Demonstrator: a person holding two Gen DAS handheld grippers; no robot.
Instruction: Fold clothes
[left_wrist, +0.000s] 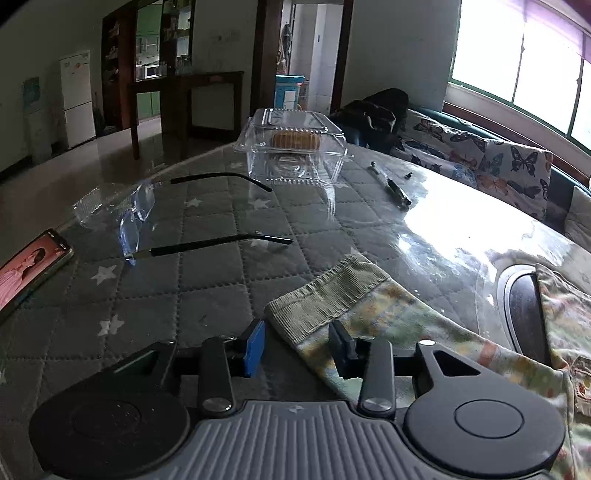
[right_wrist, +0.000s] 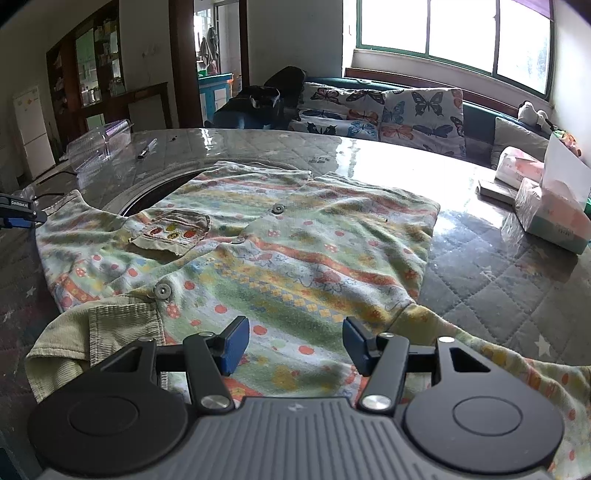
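At the far left of the left wrist view a smartphone (left_wrist: 31, 268) lies on the quilted, star-printed table cover (left_wrist: 155, 295), its screen lit with a picture of a person; the small writing on it is too tiny to read. Just right of it sit clear-lensed glasses (left_wrist: 136, 221) with black temples opened toward the table's middle. Farther back stands a clear plastic clamshell box (left_wrist: 295, 147) with a row of biscuits inside, and to its right a pen (left_wrist: 393, 186) lies on the glossy surface. The left gripper (left_wrist: 301, 347) has its jaws spread apart, astride the ribbed green cuff (left_wrist: 325, 291) of a sleeve; whether the pads touch the cloth is not clear.

In the right wrist view, the left gripper's tip shows at the left edge, with a white label that seems to read "GenRobot.AI". The child's patterned shirt (right_wrist: 258, 251) lies spread front-up across the table, with a chest pocket (right_wrist: 173, 232) and snap buttons. The right gripper (right_wrist: 295, 345) hangs open above the lower part of the shirt, holding nothing. At right stand tissue packs (right_wrist: 550, 218), their print unreadable.
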